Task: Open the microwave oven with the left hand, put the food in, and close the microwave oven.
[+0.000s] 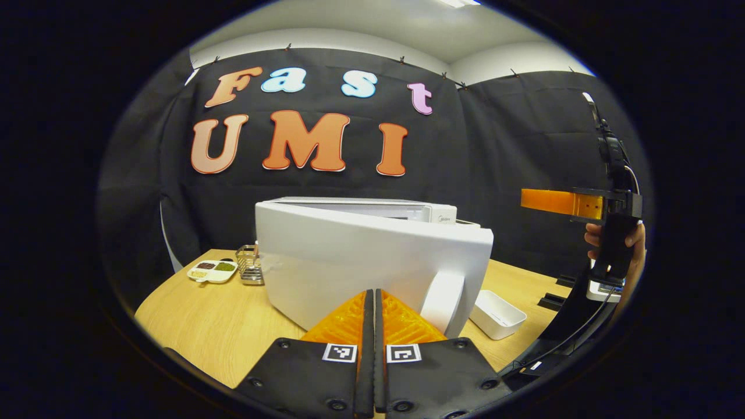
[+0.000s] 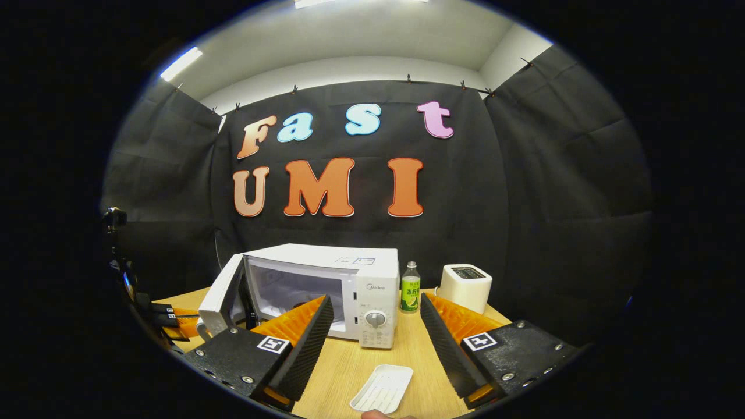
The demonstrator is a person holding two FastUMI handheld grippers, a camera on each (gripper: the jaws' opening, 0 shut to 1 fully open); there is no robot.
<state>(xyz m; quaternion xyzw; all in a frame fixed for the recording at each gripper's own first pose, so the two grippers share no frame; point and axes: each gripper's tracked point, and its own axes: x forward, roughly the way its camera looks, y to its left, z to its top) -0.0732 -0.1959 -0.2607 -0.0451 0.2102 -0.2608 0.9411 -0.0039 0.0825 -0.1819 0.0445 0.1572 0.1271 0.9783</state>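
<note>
The white microwave (image 2: 349, 265) stands on the wooden table with its door (image 2: 221, 297) swung open to the left. In the left gripper view I face the door's outer side (image 1: 361, 262), and its handle (image 1: 442, 299) is just right of my fingertips. My left gripper (image 1: 371, 297) is shut with nothing between its fingers, close to the door's lower edge. My right gripper (image 2: 375, 299) hangs open and empty in front of the control panel; a hand holds it high at the right (image 1: 559, 201). A ribbed white tray (image 2: 381, 396) lies empty on the table below it.
A small divided dish of food (image 1: 212, 270) and a wire rack (image 1: 250, 265) sit at the table's far left. A green bottle (image 2: 410, 288) and a white toaster (image 2: 465, 285) stand right of the microwave. The white tray (image 1: 497, 314) lies right of the door.
</note>
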